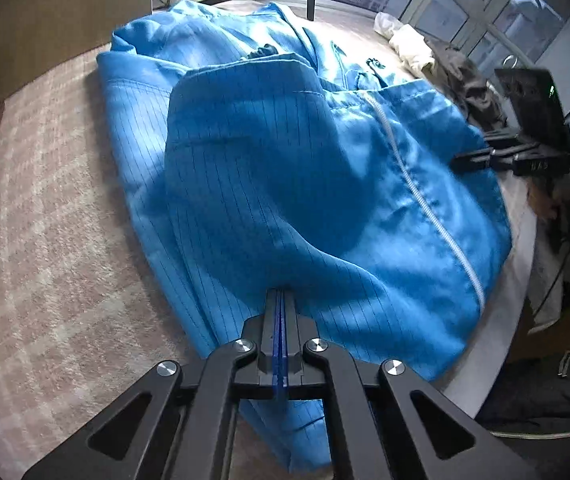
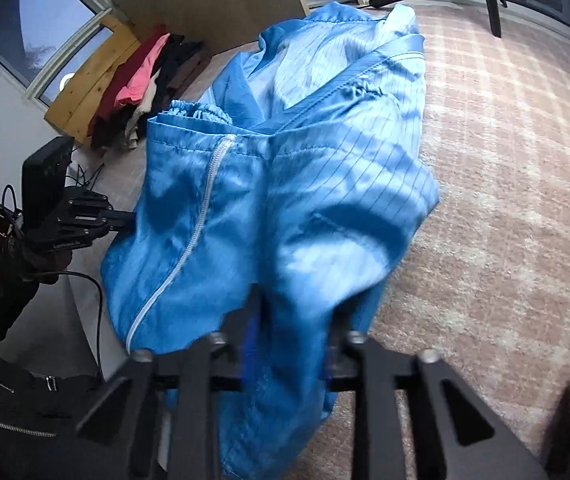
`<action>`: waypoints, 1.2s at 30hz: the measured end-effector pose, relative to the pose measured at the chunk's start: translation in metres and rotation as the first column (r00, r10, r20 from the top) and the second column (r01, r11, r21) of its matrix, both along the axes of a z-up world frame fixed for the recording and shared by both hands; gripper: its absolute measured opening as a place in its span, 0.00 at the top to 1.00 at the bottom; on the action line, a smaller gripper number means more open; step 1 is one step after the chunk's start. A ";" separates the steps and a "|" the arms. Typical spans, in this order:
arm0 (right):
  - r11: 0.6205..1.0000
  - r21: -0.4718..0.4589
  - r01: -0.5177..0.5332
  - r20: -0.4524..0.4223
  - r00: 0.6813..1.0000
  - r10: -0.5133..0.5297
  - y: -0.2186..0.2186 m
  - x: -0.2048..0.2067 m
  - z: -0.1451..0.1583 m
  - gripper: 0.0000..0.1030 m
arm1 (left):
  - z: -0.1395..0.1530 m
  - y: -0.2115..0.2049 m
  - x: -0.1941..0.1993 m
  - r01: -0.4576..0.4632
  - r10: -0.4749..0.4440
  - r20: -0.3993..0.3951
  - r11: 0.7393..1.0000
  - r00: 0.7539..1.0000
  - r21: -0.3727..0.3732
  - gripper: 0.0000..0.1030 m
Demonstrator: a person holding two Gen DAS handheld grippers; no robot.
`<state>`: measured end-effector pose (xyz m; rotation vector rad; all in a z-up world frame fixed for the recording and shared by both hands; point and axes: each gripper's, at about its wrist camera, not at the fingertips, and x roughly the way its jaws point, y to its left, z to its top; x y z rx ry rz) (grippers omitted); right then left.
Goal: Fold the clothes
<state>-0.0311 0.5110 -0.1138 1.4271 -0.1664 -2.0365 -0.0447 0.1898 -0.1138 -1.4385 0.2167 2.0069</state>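
- Left gripper (image 1: 281,300): the fingers are pressed together on a fold of the blue garment (image 1: 285,168), low and centre in the left wrist view. Keep that pinch firm; the thin, slick cloth could slide out.
- Garment: it lies bunched across the middle of both views on the checked cover (image 1: 57,216), with one layer lifted up to the left gripper and the white zip (image 1: 425,204) running down its right side. Judged from the lifted layer, a fold is being carried over. Move both grips level and at one pace so the edge lands straight.
- Keep the zip line straight; use it as the reference for the fold edge.
- Right gripper (image 2: 293,320): cloth drapes over the fingers, low and centre in the right wrist view, and the picture is blurred there. You cannot tell whether it is clamped. Confirm the hold before pulling.
- Clothes pile (image 2: 141,84), upper left of the right wrist view: keep the garment well apart from it.
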 end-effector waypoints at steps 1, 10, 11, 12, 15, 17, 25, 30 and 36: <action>1.000 0.003 0.000 0.000 1.000 0.000 -0.001 0.000 0.000 0.85 | 0.005 -0.003 0.000 -0.008 0.008 -0.028 1.000 1.000 0.010 1.00; 1.000 0.030 -0.004 -0.005 1.000 0.004 -0.008 0.000 0.003 0.83 | 0.015 -0.010 -0.025 -0.017 0.009 -0.122 0.998 0.992 -0.067 0.66; 0.999 0.033 -0.004 -0.005 1.000 0.004 -0.009 0.000 0.003 0.83 | 0.011 -0.006 -0.027 -0.009 -0.003 -0.128 0.995 0.992 -0.098 0.65; 0.999 0.036 -0.004 -0.005 1.000 0.005 -0.009 0.000 0.004 0.83 | 0.009 -0.004 -0.029 0.005 -0.016 -0.115 0.996 0.993 -0.091 0.64; 0.999 0.045 -0.006 -0.007 1.000 0.007 -0.012 0.000 0.004 0.83 | -0.002 -0.001 -0.033 0.023 -0.030 -0.065 0.995 0.997 -0.099 0.61; 0.998 0.056 -0.010 -0.015 1.000 0.011 -0.012 0.001 0.004 0.83 | -0.005 0.001 -0.033 0.036 -0.039 -0.038 0.995 0.999 -0.090 0.77; 0.993 0.114 -0.017 -0.092 0.995 0.027 -0.018 0.009 0.013 0.92 | 0.004 -0.006 -0.030 -0.009 0.007 0.052 1.000 0.999 0.028 1.00; 0.993 0.054 -0.102 -0.063 0.993 0.105 -0.020 0.022 0.026 0.94 | 0.031 -0.019 0.005 -0.015 0.009 0.073 0.997 0.997 0.081 1.00; 0.972 0.001 -0.234 -0.018 0.972 0.234 -0.031 0.037 0.025 0.94 | 0.025 -0.029 0.045 -0.010 -0.001 0.114 0.996 0.993 0.090 1.00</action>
